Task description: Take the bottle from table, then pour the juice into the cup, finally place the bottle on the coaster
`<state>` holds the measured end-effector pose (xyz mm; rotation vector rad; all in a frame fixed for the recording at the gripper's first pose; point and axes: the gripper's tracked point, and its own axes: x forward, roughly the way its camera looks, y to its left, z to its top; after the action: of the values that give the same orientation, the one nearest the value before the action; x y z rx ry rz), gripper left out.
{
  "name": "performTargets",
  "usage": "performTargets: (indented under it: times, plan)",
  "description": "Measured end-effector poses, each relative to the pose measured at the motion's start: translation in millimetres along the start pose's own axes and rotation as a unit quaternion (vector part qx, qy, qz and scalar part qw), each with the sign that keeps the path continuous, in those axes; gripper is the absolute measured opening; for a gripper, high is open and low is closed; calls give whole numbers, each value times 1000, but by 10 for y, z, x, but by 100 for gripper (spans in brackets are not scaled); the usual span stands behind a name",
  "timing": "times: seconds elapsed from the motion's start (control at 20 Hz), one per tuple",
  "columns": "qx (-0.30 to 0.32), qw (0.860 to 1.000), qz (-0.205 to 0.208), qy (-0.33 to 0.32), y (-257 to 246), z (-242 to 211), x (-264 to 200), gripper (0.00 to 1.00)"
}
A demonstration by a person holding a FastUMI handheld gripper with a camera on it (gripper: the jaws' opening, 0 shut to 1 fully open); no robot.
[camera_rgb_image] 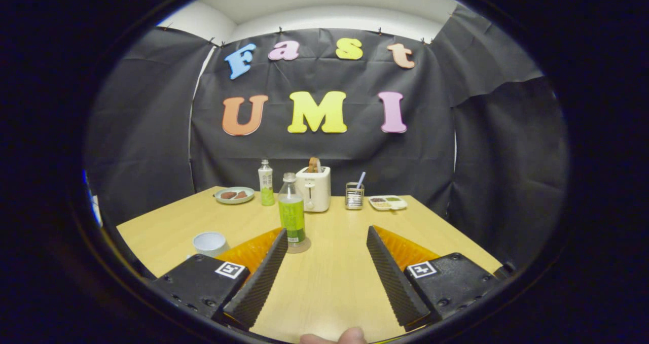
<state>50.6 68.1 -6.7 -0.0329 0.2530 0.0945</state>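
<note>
Fingertip skin (334,336) of a person shows closest of all, just behind the gripper (327,232), whose two fingers (261,278) stand spread wide with nothing between them but bare table (329,288). That light wooden top runs clear ahead between the fingers, giving open room down its middle as far as the back edge. Just ahead of the left finger, almost touching its tip, stands the bottle (292,213) on a clear round coaster (299,246); it is uncapped, clear-walled, with a green label whose writing is too small to read, and how much juice it holds cannot be told behind the label. Left of that finger, near the table's left edge, sits a white cup (209,242), upright; its inside looks pale and I cannot tell if anything is in it. Along the back edge, well beyond the fingers, stand a plate (234,195) with a couple of brown pieces on it near the back left corner, a second bottle (265,182) with a white cap and green lower half, a white toaster (314,188) with bread sticking out of its slot, a wire holder (354,196) with a pale stick in it, and a divided tray (388,202) with small portions of food. The right side of the table lies bare up to its edge.
</note>
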Motion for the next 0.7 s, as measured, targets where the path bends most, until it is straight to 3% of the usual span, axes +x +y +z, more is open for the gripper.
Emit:
performTargets:
  times: [0.3,0.7]
  plan:
    - [-11,999,-6,-34,-102,-5,-705,100]
    - [-19,998,-21,-61,-170,-35,-940,100]
